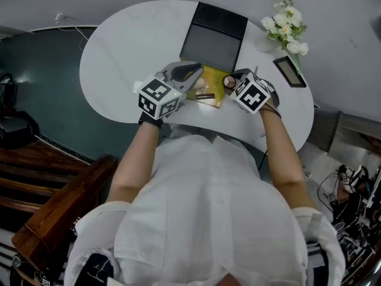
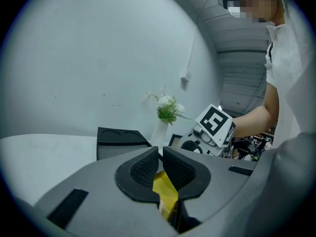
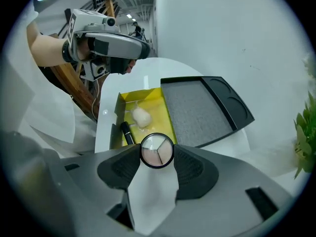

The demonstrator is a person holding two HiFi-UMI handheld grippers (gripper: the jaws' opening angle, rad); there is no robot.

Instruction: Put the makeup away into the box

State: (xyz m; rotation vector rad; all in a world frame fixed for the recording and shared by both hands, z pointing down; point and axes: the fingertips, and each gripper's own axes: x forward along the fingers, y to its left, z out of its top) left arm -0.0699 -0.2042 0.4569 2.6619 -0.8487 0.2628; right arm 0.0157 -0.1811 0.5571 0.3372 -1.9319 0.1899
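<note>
Between the jaws of our right gripper [image 3: 157,158] we're clamping a round black compact with three-tone powder [image 3: 157,150]. Just ahead of it lies the yellow cardboard box [image 3: 156,102], holding a white puff [image 3: 140,116] and a black tube [image 3: 127,132]. Our left gripper [image 2: 160,163] is closed on the box's edge.
</note>
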